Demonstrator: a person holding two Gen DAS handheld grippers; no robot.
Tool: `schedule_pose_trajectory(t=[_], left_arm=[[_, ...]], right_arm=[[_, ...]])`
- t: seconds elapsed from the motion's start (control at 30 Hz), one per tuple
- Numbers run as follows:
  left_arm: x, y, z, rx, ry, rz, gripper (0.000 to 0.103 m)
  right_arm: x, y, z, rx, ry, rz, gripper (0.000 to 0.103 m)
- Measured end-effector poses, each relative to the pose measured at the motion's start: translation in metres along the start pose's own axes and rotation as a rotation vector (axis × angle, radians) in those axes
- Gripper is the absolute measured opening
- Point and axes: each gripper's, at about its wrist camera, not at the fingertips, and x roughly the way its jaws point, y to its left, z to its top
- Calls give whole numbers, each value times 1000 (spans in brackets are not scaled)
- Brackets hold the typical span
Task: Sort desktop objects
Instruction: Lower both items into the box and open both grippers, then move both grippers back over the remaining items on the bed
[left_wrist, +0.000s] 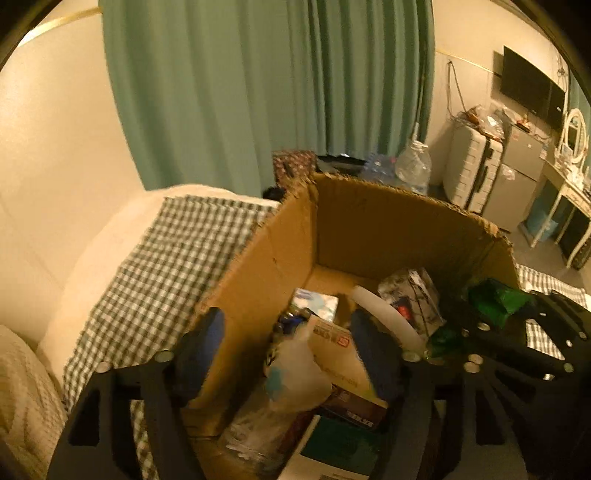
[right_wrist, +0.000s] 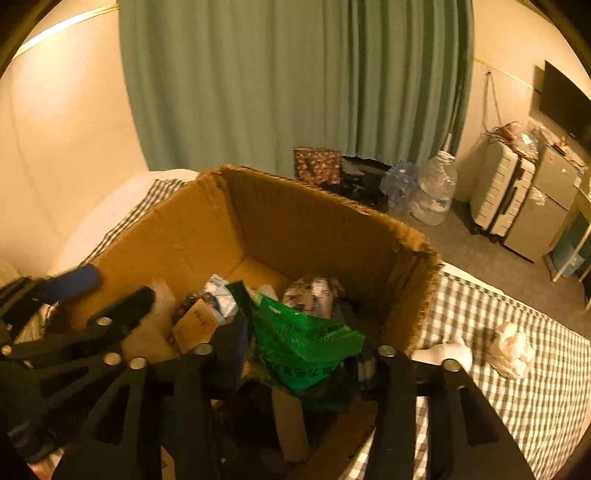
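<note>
An open cardboard box (left_wrist: 388, 221) sits on a checked cloth and holds several items: small cartons, a white tube (left_wrist: 384, 314), a patterned pack (left_wrist: 413, 295). My left gripper (left_wrist: 291, 354) hangs over the box's left side, its blue-padded jaws wide apart. A clear plastic bottle (left_wrist: 295, 369) shows between them, untouched. My right gripper (right_wrist: 299, 354) hovers over the box (right_wrist: 314, 221) and is shut on a green plastic packet (right_wrist: 306, 339). The packet also shows in the left wrist view (left_wrist: 495, 299).
A checked cloth (right_wrist: 509, 362) covers the surface. A white object (right_wrist: 448, 354) and a crumpled tissue (right_wrist: 511, 350) lie right of the box. Beyond are green curtains (left_wrist: 258, 92), water bottles (left_wrist: 413, 166), a suitcase (left_wrist: 472, 173) and a small fridge.
</note>
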Motion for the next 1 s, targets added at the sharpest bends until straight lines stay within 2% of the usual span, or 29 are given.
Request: schedule_pose_trajectory(t=[0.17, 0.23, 0.37, 0.5, 1.0], left_arm=[[-13, 2, 5, -12, -43, -30, 82], [-17, 2, 7, -16, -57, -34, 87], [-27, 2, 11, -33, -82, -61, 88], [-37, -2, 15, -52, -104, -112, 93], [-108, -56, 21, 32, -262, -159, 99]], right_arm=[[-20, -11, 3, 39, -41, -14, 61], [-30, -14, 4, 42, -64, -15, 61], [-51, -20, 6, 51, -117, -15, 66], [-76, -30, 4, 66, -172, -37, 69], [-168, -88, -16, 134, -272, -131, 77]])
